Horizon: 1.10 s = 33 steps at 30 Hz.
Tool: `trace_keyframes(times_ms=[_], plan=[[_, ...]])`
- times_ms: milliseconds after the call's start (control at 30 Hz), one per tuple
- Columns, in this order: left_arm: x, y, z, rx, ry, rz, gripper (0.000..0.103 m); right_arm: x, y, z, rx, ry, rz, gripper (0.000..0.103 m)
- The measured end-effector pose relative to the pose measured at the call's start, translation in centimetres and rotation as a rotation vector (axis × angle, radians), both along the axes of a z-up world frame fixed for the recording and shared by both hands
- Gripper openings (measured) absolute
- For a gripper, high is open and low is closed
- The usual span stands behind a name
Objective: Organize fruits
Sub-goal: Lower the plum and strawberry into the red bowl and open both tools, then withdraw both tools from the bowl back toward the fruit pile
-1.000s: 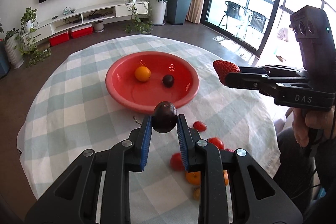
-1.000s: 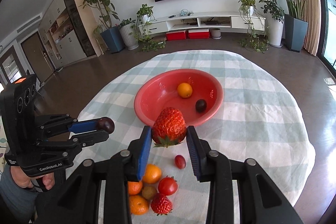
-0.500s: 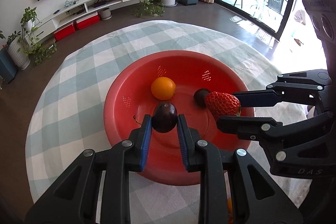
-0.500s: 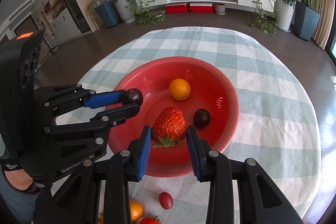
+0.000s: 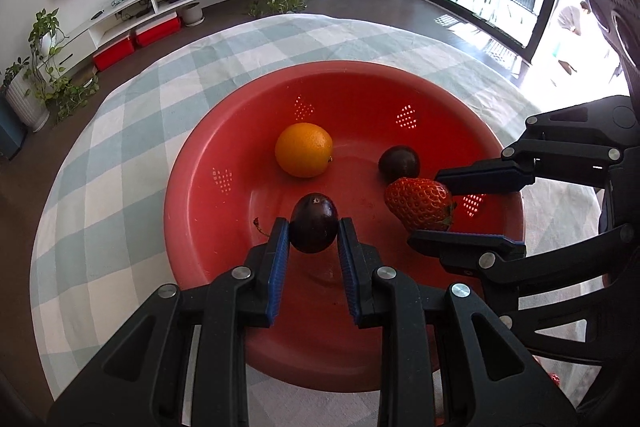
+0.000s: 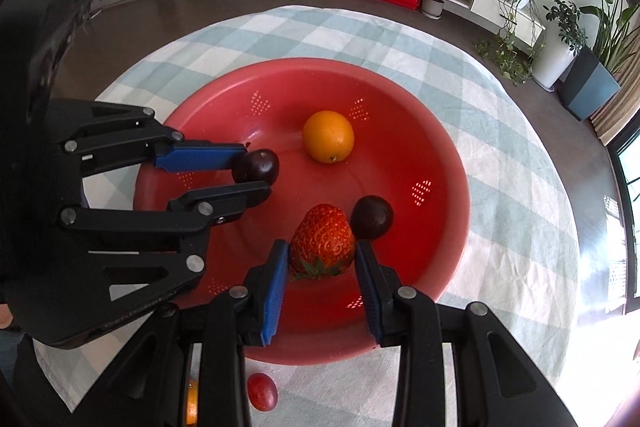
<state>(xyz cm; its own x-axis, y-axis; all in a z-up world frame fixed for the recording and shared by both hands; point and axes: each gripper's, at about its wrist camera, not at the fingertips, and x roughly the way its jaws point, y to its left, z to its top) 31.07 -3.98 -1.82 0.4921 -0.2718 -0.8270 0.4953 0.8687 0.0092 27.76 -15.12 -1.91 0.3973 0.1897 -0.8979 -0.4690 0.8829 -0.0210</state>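
- Left hand-held gripper [image 5: 313, 227] clenched on a dark plum [image 5: 314, 223], held betw. the blue pads, over the near part of the red bowl [image 5: 208, 195]. Whether the plum touches the bowl floor: can't tell.
- Same left hand-held gripper seen from the right wrist cam [image 6: 256, 179], plum [image 6: 256, 166] pinched at the fingertips, above the bowl's left side.
- Right hand-held gripper [image 6: 322, 259] grasping a strawberry [image 6: 322, 245], leafy end toward the cam, inside the bowl [image 6: 452, 227], near side.
- From left cam: right hand-held gripper [image 5: 432, 207] comes in from the right, strawberry [image 5: 419, 203] betw. its two fingers.
- 2nd dark plum [image 6: 371, 217] lies loose in the bowl, just beside the strawberry, looks touching or nearly; also in left cam [image 5: 399, 163].
- Orange [image 5: 304, 155] sits loose on the bowl's far side, apart from the rest.
- Bowl stands on the tabletop w/ a pale green-white check cloth [image 5: 120, 167].
- Outside the bowl, near edge: small red tomato [image 6: 262, 391] on the cloth, and part of an orange fruit [image 6: 191, 401] mostly hidden behind the gripper frame.
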Motion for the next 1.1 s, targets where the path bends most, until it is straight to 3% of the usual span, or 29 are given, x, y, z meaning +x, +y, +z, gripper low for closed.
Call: trace_keyframes(times_ms=[500, 600, 667, 733, 800, 900, 967, 1100], plan=[[0.1, 0.6, 0.9, -0.029, -0.02, 0.024, 0.032, 0.3, -0.2, 0.2, 0.001, -0.011, -0.027, 0.043], [-0.2, 1.1, 1.8, -0.049, -0.043, 0.04, 0.043, 0.1, -0.6, 0.9, 0.024, -0.035, -0.043, 0.043], [-0.6, 1.7, 2.7, -0.079, -0.069, 0.051, 0.056, -0.5, -1.1, 1.8, 0.052, -0.059, -0.059, 0.045], [-1.1, 2.4, 3.6, -0.126, -0.094, 0.061, 0.069, -1.5, -2.0, 2.9, 0.095, -0.096, -0.083, 0.054], [-1.8, 3.3, 4.6, -0.201, -0.104, 0.058, 0.078, -3.1, -3.2, 4.1, 0.168, -0.141, -0.109, 0.069], [-3.4, 4.3, 6.0, -0.273, -0.125, 0.049, 0.089, -6.3, -4.9, 5.3, 0.261, -0.192, -0.145, 0.072], [-4.9, 4.8, 6.8, -0.31, -0.136, 0.032, 0.102, -8.6, -5.8, 5.5, 0.299, -0.197, -0.164, 0.072], [-9.2, 5.9, 7.4, -0.351, -0.153, 0.035, 0.103, -13.0, -6.8, 4.8, 0.352, -0.191, -0.197, 0.072]])
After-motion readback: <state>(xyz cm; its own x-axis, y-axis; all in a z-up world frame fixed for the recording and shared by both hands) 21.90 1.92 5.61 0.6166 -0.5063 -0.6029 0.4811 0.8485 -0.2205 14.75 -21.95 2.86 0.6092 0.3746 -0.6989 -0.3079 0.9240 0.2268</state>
